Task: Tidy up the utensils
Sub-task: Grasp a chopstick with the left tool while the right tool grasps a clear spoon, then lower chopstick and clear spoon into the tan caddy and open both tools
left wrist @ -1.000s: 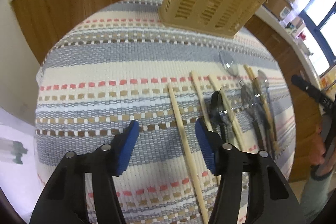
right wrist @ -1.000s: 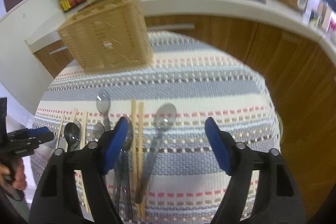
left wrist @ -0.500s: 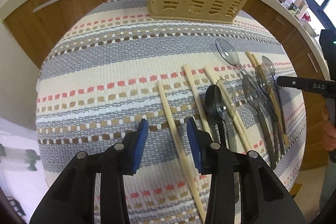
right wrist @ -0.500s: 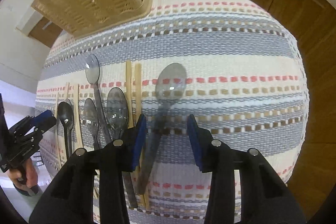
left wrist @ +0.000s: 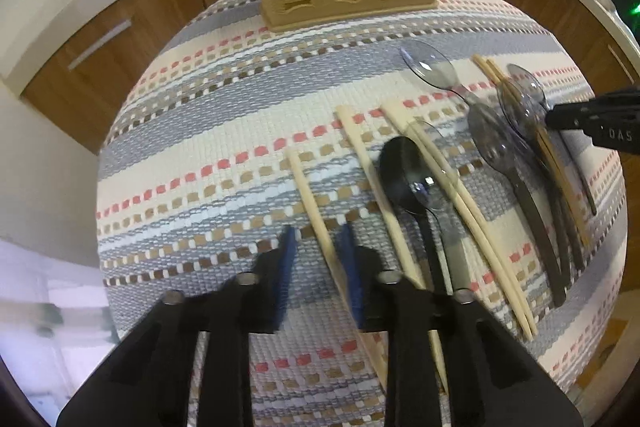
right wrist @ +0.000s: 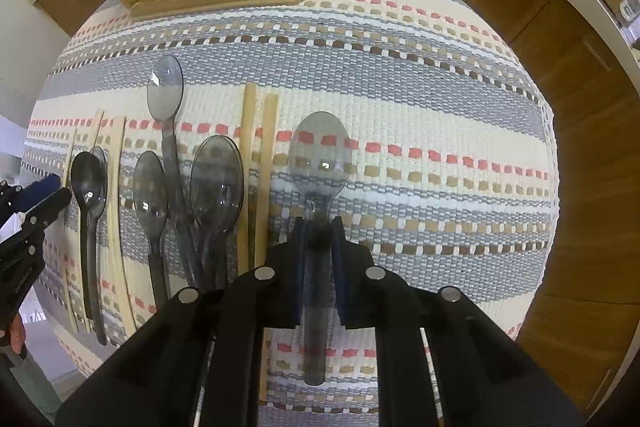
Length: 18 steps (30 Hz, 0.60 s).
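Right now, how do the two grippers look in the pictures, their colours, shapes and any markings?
Both look alike. The left gripper and the right gripper each have two broad black plastic fingers, angular, each with round silver screw heads on top. Blue pads line the inner faces of the fingertips. In the left wrist view, white letters reading "DAS" show on the right gripper's black body. No cables or sleeves are visible.

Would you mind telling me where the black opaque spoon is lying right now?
In the left wrist view, the black spoon lies on the striped mat, right of the left gripper, between two pale chopsticks, a clear spoon overlapping its bowl.
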Each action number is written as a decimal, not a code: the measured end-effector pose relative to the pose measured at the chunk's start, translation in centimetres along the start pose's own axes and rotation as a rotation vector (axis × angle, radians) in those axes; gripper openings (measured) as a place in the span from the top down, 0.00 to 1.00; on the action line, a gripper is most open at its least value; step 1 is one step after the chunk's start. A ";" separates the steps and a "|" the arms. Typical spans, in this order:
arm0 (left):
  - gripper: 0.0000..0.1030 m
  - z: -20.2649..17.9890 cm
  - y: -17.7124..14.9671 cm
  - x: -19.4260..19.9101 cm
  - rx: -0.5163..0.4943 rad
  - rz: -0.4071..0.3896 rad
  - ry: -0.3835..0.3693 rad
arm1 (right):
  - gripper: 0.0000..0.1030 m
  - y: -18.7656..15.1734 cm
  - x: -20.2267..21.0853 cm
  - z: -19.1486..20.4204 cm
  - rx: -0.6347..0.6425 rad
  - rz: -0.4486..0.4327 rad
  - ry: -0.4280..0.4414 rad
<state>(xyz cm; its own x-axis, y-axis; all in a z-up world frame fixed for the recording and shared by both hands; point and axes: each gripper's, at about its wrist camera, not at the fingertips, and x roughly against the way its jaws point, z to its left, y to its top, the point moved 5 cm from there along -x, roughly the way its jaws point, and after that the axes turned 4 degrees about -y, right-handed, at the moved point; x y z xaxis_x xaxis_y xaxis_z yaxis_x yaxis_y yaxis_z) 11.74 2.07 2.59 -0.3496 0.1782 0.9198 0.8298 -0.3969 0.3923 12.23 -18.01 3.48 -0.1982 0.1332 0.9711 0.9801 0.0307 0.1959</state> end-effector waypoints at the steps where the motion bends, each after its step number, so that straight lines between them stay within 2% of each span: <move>1: 0.95 -0.1 0.0 0.0 -0.001 0.001 0.001 | 0.90 0.0 0.2 0.1 0.000 -0.009 0.009; 5: 0.97 0.0 -0.1 0.1 0.030 -0.030 -0.012 | 0.90 -0.8 1.9 -0.4 -0.003 -0.067 0.061; 7: 0.97 0.6 0.2 1.4 0.056 -0.093 -0.064 | 0.90 -1.7 3.6 -0.7 -0.004 -0.114 0.090; 11: 0.97 2.2 2.1 5.4 0.136 -0.261 -0.140 | 0.90 -1.8 7.8 -1.7 0.004 -0.229 0.114; 12: 0.97 2.4 2.6 6.2 0.148 -0.288 -0.153 | 0.90 -1.5 9.1 -1.6 0.004 -0.274 0.126; 14: 0.97 2.7 4.0 9.1 0.169 -0.401 -0.194 | 0.90 -0.6 10.9 -1.2 0.009 -0.353 0.147; 18: 0.97 2.5 7.2 13.4 0.172 -0.568 -0.238 | 0.90 1.5 16.0 -0.8 0.013 -0.545 0.176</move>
<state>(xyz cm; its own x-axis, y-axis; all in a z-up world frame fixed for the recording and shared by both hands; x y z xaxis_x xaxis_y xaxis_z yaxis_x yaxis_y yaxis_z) 14.08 3.89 17.73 -0.6656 0.5210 0.5343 0.6085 -0.0356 0.7928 10.49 -16.67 19.46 -0.6706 -0.0719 0.7384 0.7359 0.0609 0.6743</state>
